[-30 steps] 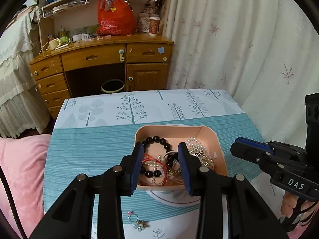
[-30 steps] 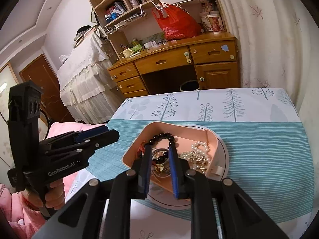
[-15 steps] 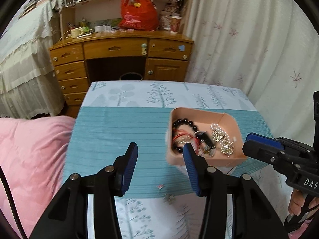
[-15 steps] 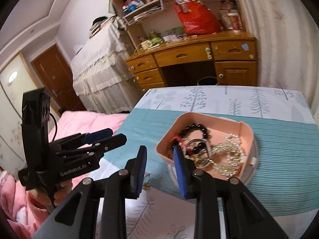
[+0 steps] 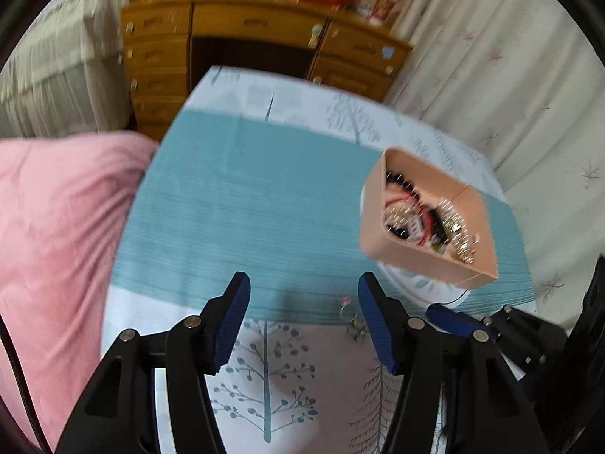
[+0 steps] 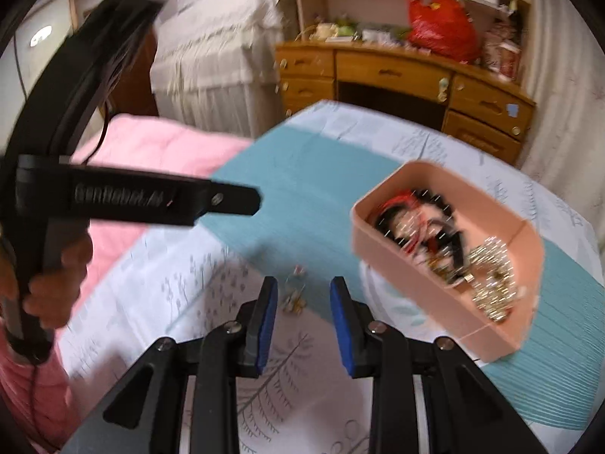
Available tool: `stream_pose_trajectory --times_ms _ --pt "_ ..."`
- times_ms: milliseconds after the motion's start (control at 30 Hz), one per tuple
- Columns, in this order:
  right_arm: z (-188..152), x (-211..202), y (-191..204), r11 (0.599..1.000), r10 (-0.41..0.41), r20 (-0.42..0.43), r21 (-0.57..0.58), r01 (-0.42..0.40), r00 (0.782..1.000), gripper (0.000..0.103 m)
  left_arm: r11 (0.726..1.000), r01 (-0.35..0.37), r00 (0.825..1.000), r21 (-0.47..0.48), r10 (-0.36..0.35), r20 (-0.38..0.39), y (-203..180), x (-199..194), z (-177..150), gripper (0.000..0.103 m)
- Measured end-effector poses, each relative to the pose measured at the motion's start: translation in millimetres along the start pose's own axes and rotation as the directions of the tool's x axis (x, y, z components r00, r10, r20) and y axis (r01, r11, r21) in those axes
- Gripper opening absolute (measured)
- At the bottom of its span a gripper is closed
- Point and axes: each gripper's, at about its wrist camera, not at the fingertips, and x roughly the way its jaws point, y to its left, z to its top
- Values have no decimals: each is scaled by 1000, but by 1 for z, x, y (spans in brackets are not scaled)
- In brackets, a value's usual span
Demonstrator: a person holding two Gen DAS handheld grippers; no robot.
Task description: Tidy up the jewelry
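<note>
A pink tray (image 5: 412, 261) (image 6: 412, 291) full of tangled beads, red cord and pearl chains stands on the tablecloth at the right in both views. A small loose trinket with a ring (image 5: 349, 316) (image 6: 294, 295) lies on the cloth near the front. My left gripper (image 5: 304, 291) hovers over bare cloth, jaws opening, nothing between them; the trinket lies just inside its right finger. My right gripper (image 6: 304, 289) hangs above the trinket, jaws opening, nothing gripped. In the right wrist view the left gripper's body (image 6: 151, 200) shows at the left, held by a hand (image 6: 56, 283).
A teal and white tree-print tablecloth (image 5: 242, 204) covers the table. A pink quilt (image 5: 56, 234) lies left of it. Beyond stand a wooden desk (image 6: 397, 72) with a red bag (image 6: 442, 26) and a curtain (image 5: 491, 75) at the right.
Both grippers swung left and down, off the pink tray toward the front of the cloth, and rolled. Both pairs of jaws spread wider. The trinket now lies close to the fingertips.
</note>
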Motion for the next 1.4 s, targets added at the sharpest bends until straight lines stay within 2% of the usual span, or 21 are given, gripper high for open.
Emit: stream_pose_trajectory --times_ms 100,333,600,900,1100,1400 --pt "-7 15 6 1000 -11 -42 -16 10 999 43 999 -20 998 -26 18 -63 1 20 -2 59" --pt "-13 29 9 1000 -6 -55 -26 5 998 43 997 -68 991 -41 63 -119 -4 45 0 59" --pt "-14 40 12 999 -6 -67 -46 3 998 43 993 -122 981 3 121 -152 -18 60 3 59" --pt "-15 44 15 997 0 -68 -73 -5 998 15 988 -155 975 13 155 -162 -25 68 4 59" --pt "-15 36 8 999 3 -54 -47 -6 999 15 983 -184 969 27 186 -166 -30 71 2 59" --pt "-20 19 -11 1000 -5 -31 18 5 1000 15 990 -141 976 25 143 -162 -42 65 -1 59"
